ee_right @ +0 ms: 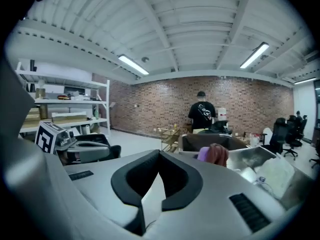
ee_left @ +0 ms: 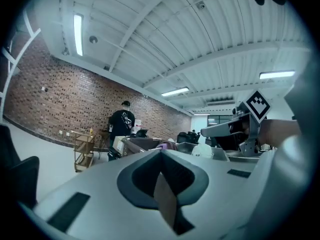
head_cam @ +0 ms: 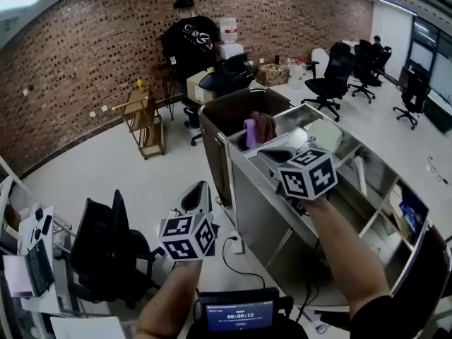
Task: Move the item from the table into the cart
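Holding my left gripper and right gripper clenched empty, I judged the steel cart already loaded.

Cart ahead of me: steel tub holding a purple item, a brown cloth touching it, and white bags.
Floor around me: pale; a wooden trolley near the brick wall, a black office chair on my left.
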Demonstrator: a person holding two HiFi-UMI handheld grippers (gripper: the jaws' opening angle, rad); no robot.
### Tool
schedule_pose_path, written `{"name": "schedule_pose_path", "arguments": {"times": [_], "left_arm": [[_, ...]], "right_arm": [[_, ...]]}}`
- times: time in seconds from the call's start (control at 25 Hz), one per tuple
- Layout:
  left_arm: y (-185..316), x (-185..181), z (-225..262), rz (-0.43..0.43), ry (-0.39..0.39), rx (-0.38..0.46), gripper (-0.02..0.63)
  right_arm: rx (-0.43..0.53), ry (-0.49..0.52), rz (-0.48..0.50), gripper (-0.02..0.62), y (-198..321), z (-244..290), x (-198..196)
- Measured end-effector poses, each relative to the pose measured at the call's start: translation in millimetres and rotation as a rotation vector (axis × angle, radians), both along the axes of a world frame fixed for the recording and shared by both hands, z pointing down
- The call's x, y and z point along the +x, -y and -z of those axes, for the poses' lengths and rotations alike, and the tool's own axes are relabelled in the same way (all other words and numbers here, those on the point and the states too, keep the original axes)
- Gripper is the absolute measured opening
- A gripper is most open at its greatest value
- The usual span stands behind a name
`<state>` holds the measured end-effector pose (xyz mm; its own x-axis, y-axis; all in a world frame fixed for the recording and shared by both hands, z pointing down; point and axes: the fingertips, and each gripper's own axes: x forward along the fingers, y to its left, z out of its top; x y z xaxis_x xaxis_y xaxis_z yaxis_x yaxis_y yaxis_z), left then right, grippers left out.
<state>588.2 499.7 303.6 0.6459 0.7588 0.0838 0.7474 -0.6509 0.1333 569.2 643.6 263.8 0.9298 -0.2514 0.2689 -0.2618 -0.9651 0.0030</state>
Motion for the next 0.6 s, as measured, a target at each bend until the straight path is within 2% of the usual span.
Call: {"name": "schedule_pose_path", "arguments": {"times": [0.16,0.28,0.4,0.6], "left_arm": [[57.8,-6.6,15.6,0.093,-0.022,0.014,0.012],[156.2,-23.0,10.0,0.227,-0.038,0.047,0.012],[255.9,-48.5,5.6,0.335,-0.069,0.06,0.012],[416.6,-105.9,-35.5,0.449,-0.095,0.095,0.012]], "right_arm": [[-0.016,-0.019,0.102,0.005,65.8,12.3,13.7],[-0.004,-0.034,0.216,0.005,160.4,0.8,20.8],[0.023,-0.073,0.298,0.005,255.5,-11.1,7.7],[0.089,-0.146,0.344,0.005,403.5,-59.6,-42.5]]}}
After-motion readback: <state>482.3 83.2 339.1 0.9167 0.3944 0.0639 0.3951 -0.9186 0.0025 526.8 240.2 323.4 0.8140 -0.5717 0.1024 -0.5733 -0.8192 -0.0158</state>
